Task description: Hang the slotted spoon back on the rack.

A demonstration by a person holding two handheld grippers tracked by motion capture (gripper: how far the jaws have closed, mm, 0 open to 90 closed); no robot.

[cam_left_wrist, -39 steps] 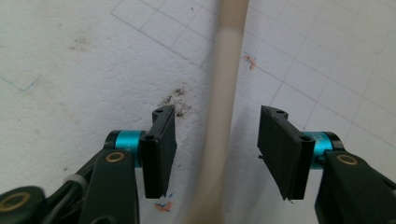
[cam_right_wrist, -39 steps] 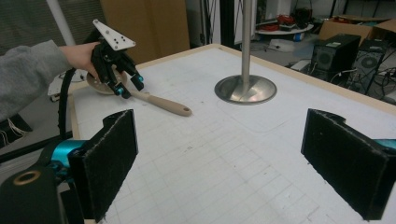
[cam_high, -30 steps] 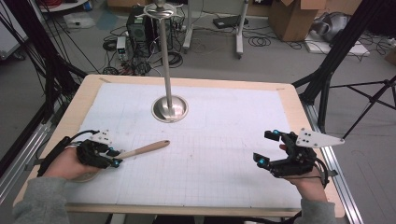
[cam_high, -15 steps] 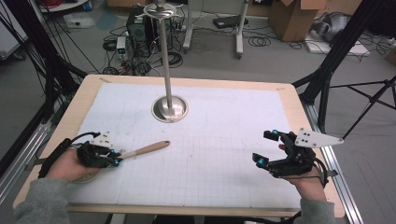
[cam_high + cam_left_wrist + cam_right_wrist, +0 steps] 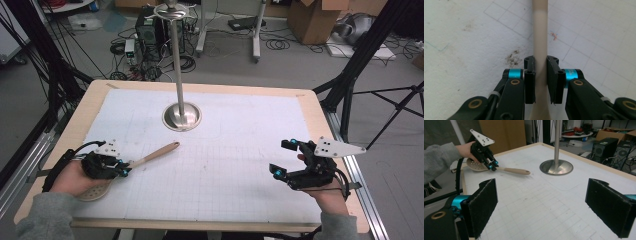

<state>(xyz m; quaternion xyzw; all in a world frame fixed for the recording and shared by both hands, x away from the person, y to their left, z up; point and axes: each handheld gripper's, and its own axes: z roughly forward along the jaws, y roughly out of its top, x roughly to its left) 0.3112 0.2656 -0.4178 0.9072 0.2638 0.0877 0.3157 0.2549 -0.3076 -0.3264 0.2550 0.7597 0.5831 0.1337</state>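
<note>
While the left gripper point(image 5: 122, 169) sits low at the near left of the table point(image 5: 310, 107), its jaws have just been closing and now pinch the pale wooden handle of the slotted spoon point(image 5: 152, 154) between their flat black pads. From the left gripper view the handle point(image 5: 540, 37) runs smooth and round straight up between them, over white gridded paper point(image 5: 235, 165) smudged with dark specks. That spoon lies on the paper near the left edge, its handle angled toward the middle; its perforated round bowl point(image 5: 474, 165) is mostly covered by the hand and the gripper body, so only its edge and a few holes show. Well beyond the handle's tip stands a polished metal stand point(image 5: 182, 115), a thin pole on a domed round base, its top cut off in the right gripper view. Nothing lies between spoon and stand. Over at the near right, the right gripper point(image 5: 283, 158) holds nothing, its rough-faced pads spread wide apart above bare paper. Cardboard boxes point(image 5: 312, 17) and cables clutter the floor behind.
</note>
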